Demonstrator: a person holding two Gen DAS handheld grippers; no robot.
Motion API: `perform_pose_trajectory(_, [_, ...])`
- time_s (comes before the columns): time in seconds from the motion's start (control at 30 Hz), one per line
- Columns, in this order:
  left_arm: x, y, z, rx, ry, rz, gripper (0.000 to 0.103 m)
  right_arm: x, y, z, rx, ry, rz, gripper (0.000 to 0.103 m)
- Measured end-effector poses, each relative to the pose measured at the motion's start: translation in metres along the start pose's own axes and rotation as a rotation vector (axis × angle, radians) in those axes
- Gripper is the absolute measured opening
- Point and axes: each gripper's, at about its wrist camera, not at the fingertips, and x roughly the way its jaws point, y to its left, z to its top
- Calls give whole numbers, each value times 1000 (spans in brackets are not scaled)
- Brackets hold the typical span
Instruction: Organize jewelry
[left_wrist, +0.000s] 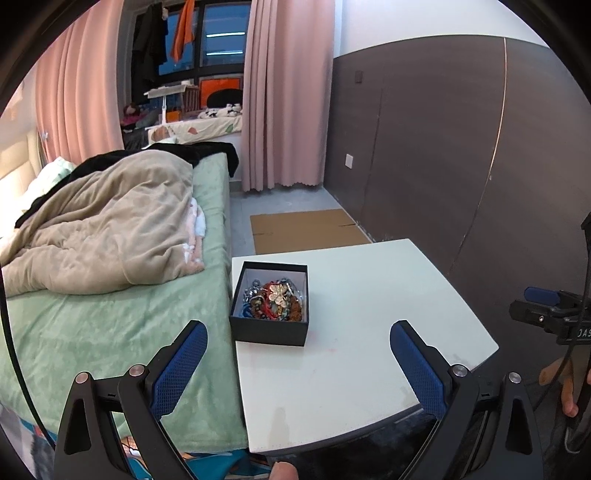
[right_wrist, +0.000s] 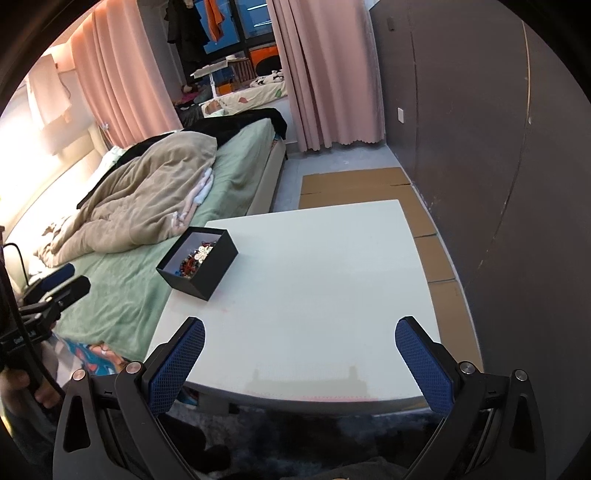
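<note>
A black open box (left_wrist: 269, 326) (right_wrist: 214, 266) sits near the left edge of a white table (left_wrist: 369, 332) (right_wrist: 314, 280). A tangle of jewelry (left_wrist: 275, 301) (right_wrist: 197, 256) fills it: beads, red cord and a gold flower piece. My left gripper (left_wrist: 298, 332) hovers over the table's near left part, open and empty, with the box just beyond its blue fingers (left_wrist: 181, 369). My right gripper (right_wrist: 300, 328) hangs above the table's near edge, open wide with nothing between its pads. Each gripper also shows at the side of the other's view, the right one (left_wrist: 546, 310) and the left one (right_wrist: 59, 284).
A bed (left_wrist: 110, 314) with a green sheet and a beige blanket (left_wrist: 103, 229) butts against the table's left side. Flattened cardboard (left_wrist: 306, 230) lies on the floor beyond the table. A dark wall panel (left_wrist: 461, 147) runs along the right. Pink curtains (left_wrist: 284, 92) hang at the back.
</note>
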Motion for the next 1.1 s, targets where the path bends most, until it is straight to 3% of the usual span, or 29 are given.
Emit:
perform_pose_trajectory(0.33, [-2,1,-5,-20,-36,29,99,-9,5,-4,-6,-71,-50,103])
perform_pose_trajectory(0.57, [-9,-1,-6,-18,-71,32,99,-8,11,-3,-39,-71,-70,103])
perform_pose_trajectory(1.1, [-8,2,-5,-43,-57,20,99,-10,13,-5,-36,-70,-76,103])
